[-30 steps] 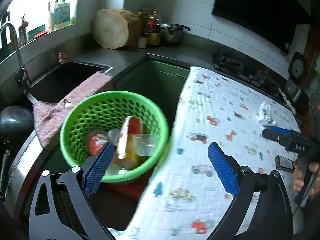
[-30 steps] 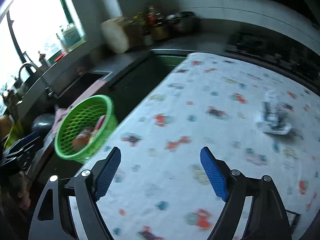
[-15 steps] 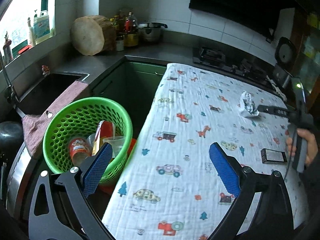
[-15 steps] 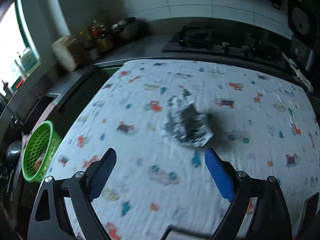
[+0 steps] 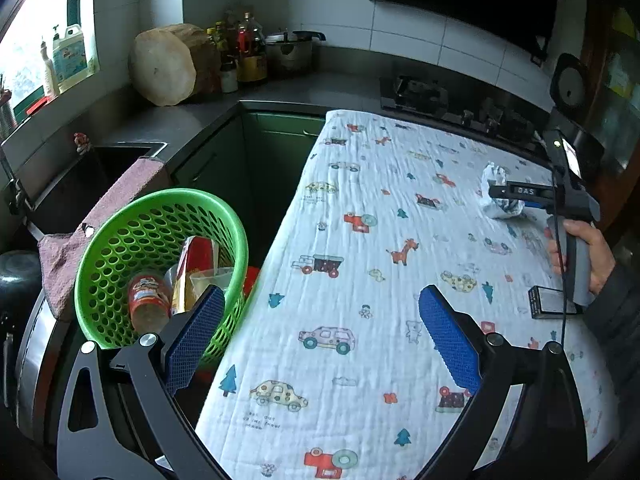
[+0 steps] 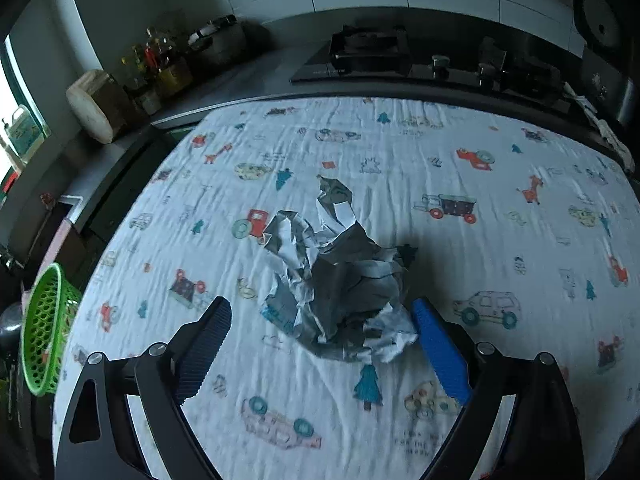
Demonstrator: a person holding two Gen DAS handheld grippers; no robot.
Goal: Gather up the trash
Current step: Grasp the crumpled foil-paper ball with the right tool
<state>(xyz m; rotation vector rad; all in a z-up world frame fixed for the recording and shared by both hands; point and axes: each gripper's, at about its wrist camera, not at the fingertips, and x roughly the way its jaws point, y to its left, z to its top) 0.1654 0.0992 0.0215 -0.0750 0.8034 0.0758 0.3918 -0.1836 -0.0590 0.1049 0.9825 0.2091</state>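
Your green basket (image 5: 120,248) beside the table already holds a can, a packet and a cup — the crumpled wrapper (image 6: 336,280) on the printed tablecloth (image 6: 440,160) is what's left. It's a silvery-white, loosely balled wad sitting between the spread fingers of your right gripper (image 6: 320,344), not yet pinched. Your left gripper (image 5: 320,336) is wide apart too, empty, over the table edge.

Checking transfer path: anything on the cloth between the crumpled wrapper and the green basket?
Nothing: in the right wrist view, only bare printed cloth lies between the crumpled wrapper and the green basket off the table's edge.
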